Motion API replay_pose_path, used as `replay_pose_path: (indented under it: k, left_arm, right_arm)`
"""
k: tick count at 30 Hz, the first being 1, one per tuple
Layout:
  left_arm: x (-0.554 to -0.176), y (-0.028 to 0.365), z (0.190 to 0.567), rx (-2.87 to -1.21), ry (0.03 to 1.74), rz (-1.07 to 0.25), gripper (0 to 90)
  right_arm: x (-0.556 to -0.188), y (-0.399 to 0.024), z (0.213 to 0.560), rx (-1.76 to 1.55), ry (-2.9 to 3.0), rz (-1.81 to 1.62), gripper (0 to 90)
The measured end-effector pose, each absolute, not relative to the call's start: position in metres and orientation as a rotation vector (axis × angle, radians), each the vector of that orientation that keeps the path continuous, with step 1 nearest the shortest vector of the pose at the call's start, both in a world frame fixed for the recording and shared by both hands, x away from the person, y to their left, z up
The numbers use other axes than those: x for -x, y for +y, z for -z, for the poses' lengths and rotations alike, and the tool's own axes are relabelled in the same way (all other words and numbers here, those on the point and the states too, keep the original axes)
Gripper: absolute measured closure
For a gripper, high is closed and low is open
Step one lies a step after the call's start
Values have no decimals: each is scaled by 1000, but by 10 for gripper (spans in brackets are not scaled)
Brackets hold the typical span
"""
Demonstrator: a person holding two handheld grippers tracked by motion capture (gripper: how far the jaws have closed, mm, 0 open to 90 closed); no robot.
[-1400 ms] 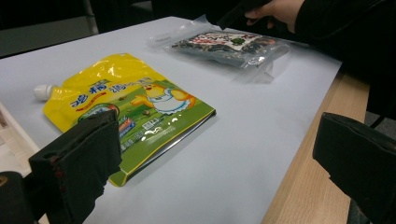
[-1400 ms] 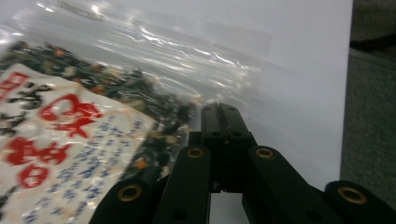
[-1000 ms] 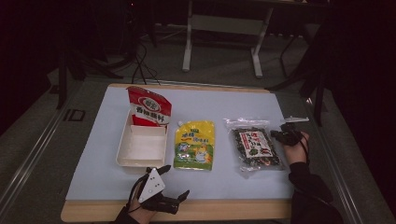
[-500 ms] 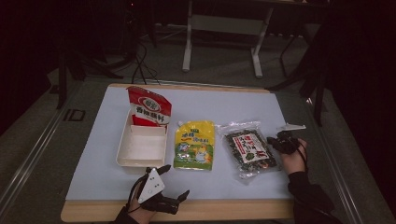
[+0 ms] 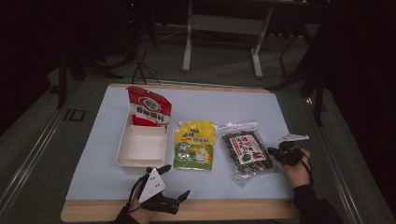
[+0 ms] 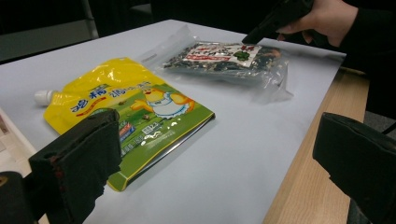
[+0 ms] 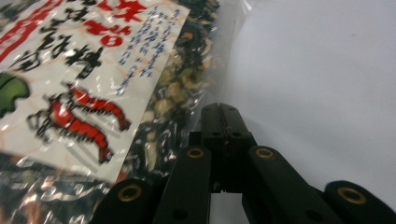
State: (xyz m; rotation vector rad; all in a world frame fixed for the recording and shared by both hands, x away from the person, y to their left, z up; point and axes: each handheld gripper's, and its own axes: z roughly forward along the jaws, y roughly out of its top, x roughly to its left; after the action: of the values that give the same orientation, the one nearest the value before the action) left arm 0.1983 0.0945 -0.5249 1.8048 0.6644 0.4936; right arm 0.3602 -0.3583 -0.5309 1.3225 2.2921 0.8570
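Observation:
A clear bag of dark dried food with a red-and-white label lies at the right of the pale mat. My right gripper is shut, jaws pressed together, its tip at the bag's right edge with nothing between the jaws. It shows farther off in the left gripper view as the right gripper, touching the bag's far edge. A yellow spouted pouch lies in the middle. My left gripper rests open near the front edge, below the pouch, holding nothing.
A white tray sits left of the pouch with a red snack bag propped at its far end. The mat lies on a wooden table whose front edge shows. A metal stand rises on the floor behind.
My right gripper has moved left and toward the front edge. The clear bag has slid left and turned with it. The left gripper has stayed put.

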Motion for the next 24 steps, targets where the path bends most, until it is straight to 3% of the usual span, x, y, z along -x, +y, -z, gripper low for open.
replay_pose_path:
  k: [12, 21, 24]
  left_arm:
    - [-198, 94, 525, -1805, 663, -494, 24]
    - [-198, 94, 525, -1808, 660, -494, 24]
    - [-198, 94, 525, -1810, 660, -493, 24]
  right_arm:
    - [-338, -331, 523, -1217, 2386, -900, 900]
    - [-355, -331, 505, -1175, 2339, -942, 898]
    - [-368, -330, 498, -1159, 2345, -950, 838]
